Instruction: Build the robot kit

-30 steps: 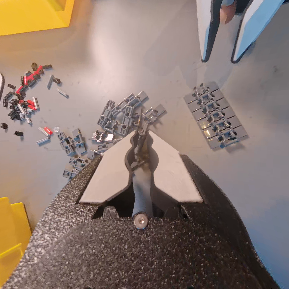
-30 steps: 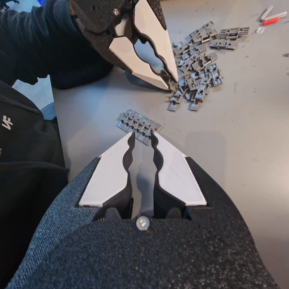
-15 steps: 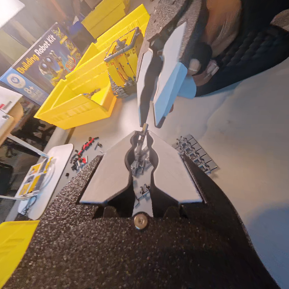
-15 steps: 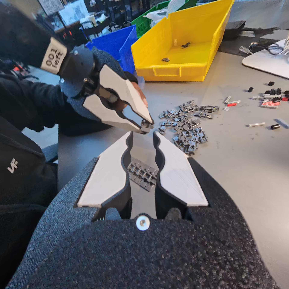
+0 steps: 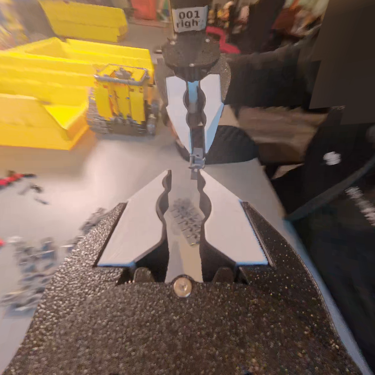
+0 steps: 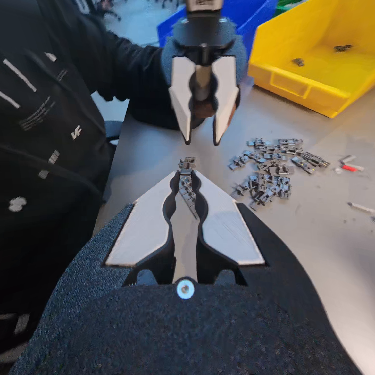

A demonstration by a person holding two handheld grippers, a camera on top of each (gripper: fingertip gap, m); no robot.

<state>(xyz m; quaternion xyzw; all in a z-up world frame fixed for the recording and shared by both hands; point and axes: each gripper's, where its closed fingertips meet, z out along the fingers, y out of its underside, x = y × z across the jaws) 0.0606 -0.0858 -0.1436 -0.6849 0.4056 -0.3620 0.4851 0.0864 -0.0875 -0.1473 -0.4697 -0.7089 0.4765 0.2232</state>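
Note:
My right gripper point(image 6: 185, 172) is shut on a small grey track link point(image 6: 187, 165) and holds it above the table. The link sticks out past the fingertips. In the left wrist view the right gripper point(image 5: 196, 151) points at me with the link point(image 5: 195, 161) at its tips. My left gripper point(image 5: 185, 172) is open and empty, its fingertips just short of the link. It also shows in the right wrist view point(image 6: 202, 142), jaws apart, facing the link. An assembled strip of grey track links point(image 6: 188, 194) lies flat on the grey table point(image 6: 263, 253) below both grippers, and shows between my left fingers point(image 5: 186, 221).
A pile of loose grey links point(image 6: 269, 174) lies to the right. Small red and grey pins point(image 6: 349, 167) lie beyond it. A yellow bin point(image 6: 304, 87) and a blue bin point(image 6: 249, 20) stand at the back. A yellow model vehicle point(image 5: 121, 97) stands beside yellow bins point(image 5: 40, 81). A person's dark sleeve point(image 6: 111, 71) is at left. The tips of both grippers are at nearly the same place.
The left gripper lifted a grey link from the pile and brought it to the right gripper. The right gripper shut on it; the left gripper opened and let go.

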